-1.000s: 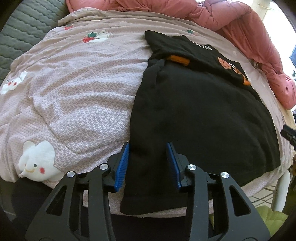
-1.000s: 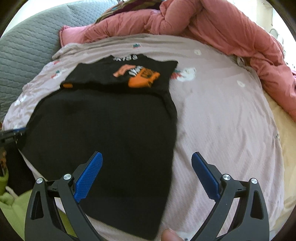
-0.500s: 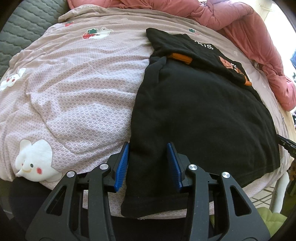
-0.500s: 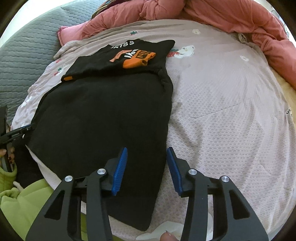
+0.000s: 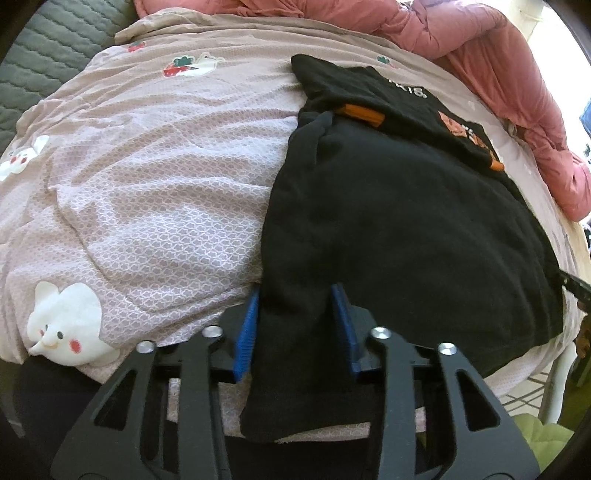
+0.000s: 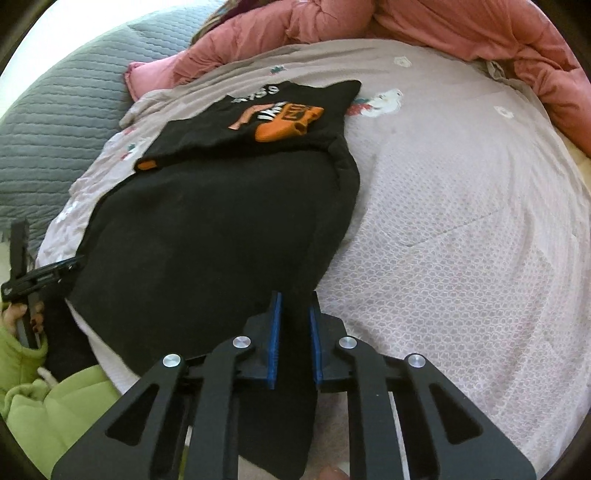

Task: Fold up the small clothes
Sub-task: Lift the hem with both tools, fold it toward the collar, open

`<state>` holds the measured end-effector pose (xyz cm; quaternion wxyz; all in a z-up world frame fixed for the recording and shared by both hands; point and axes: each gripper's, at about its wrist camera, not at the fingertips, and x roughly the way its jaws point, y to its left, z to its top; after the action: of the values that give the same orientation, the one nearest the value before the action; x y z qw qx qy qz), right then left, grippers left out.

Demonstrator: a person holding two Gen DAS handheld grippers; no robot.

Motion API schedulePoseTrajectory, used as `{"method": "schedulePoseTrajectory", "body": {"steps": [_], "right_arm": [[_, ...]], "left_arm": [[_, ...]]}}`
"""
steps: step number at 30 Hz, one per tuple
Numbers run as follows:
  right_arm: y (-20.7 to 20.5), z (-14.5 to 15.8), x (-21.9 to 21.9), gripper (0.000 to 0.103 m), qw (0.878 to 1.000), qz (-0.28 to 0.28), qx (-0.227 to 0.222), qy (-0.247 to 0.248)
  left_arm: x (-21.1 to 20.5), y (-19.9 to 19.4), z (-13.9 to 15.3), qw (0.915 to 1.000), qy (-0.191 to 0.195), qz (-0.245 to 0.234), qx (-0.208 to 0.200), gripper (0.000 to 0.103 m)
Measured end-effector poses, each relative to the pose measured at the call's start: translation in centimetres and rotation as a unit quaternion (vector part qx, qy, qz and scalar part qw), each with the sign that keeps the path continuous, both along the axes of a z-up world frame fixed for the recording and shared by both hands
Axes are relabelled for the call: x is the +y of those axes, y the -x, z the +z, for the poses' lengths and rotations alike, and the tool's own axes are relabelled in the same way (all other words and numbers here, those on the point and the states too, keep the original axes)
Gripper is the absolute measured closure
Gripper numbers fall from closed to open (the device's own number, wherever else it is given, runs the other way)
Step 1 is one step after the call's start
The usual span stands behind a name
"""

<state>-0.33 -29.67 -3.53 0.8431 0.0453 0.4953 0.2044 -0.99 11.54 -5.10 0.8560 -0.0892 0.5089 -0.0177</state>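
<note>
Black fabric covers the middle of the bed: a black T-shirt (image 5: 399,221) lies flat on the pale pink patterned bedsheet (image 5: 155,192), its upper part folded back so the orange and white print (image 6: 280,120) faces up at the far end, and its near hem hangs over the bed's edge. The left hand-held gripper (image 5: 295,321) has its blue pads (image 5: 246,332) set on either side of the near left corner of the shirt, with a clear gap between them and cloth filling that gap; whether they actually pinch it I cannot tell. The right hand-held gripper (image 6: 294,332) has its blue pads drawn close together with the shirt's near right corner clamped between them. A white elephant applique (image 5: 66,325) sits on the sheet left of the left gripper. A pink quilted duvet (image 6: 461,33) is bunched along the far side of the bed, and a grey quilted cover (image 6: 55,122) lies beyond the sheet
</note>
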Motion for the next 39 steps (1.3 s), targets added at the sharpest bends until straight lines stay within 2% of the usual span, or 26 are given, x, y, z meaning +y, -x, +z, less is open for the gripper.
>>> {"method": "schedulePoseTrajectory", "body": {"steps": [2,5,6,9,10,11,12,16,22,33,39], "right_arm": [[0.2,-0.2,0.0,0.090,1.000,0.007,0.003,0.002],[0.1,-0.9,0.0,0.085,1.000,0.009,0.014,-0.004],[0.0,-1.1,0.0,0.080,1.000,0.010,0.018,-0.005],[-0.1,-1.3,0.1,0.078,1.000,0.010,0.019,-0.010],[-0.2,-1.3,0.1,0.080,1.000,0.008,0.017,-0.010],[-0.2,-1.1,0.1,0.087,1.000,0.007,0.014,-0.009],[-0.2,-0.9,0.0,0.094,1.000,0.006,0.011,-0.006],[-0.3,1.1,-0.7,0.096,0.999,0.003,-0.020,-0.031],[-1.5,4.6,-1.6,0.096,0.994,-0.008,-0.080,-0.072],[-6.9,7.7,-2.4,0.096,0.985,-0.051,-0.128,-0.105],[-10.0,8.7,-2.4,0.096,0.982,-0.069,-0.146,-0.099]], "left_arm": [[-0.1,0.0,0.2,1.0000,0.006,-0.004,-0.001,0.086],[-0.1,-0.1,-0.2,0.9998,0.016,-0.008,0.003,0.085],[0.0,-0.2,-0.4,0.9997,0.023,-0.005,0.005,0.084],[0.5,-0.2,-0.5,0.9993,0.037,0.003,0.007,0.086],[0.4,-0.1,-0.4,0.9994,0.032,0.007,0.005,0.089],[0.3,0.0,-0.2,0.9996,0.029,0.008,0.001,0.097],[0.3,0.1,0.0,0.9995,0.032,0.008,-0.003,0.098],[0.7,0.3,1.3,0.9986,0.046,0.015,-0.020,0.099],[1.1,-0.4,5.0,0.9962,0.058,0.021,-0.061,0.099],[1.8,-5.7,9.1,0.9927,0.056,0.043,-0.098,0.099],[1.4,-9.9,11.0,0.9914,0.038,0.046,-0.116,0.099]]}}
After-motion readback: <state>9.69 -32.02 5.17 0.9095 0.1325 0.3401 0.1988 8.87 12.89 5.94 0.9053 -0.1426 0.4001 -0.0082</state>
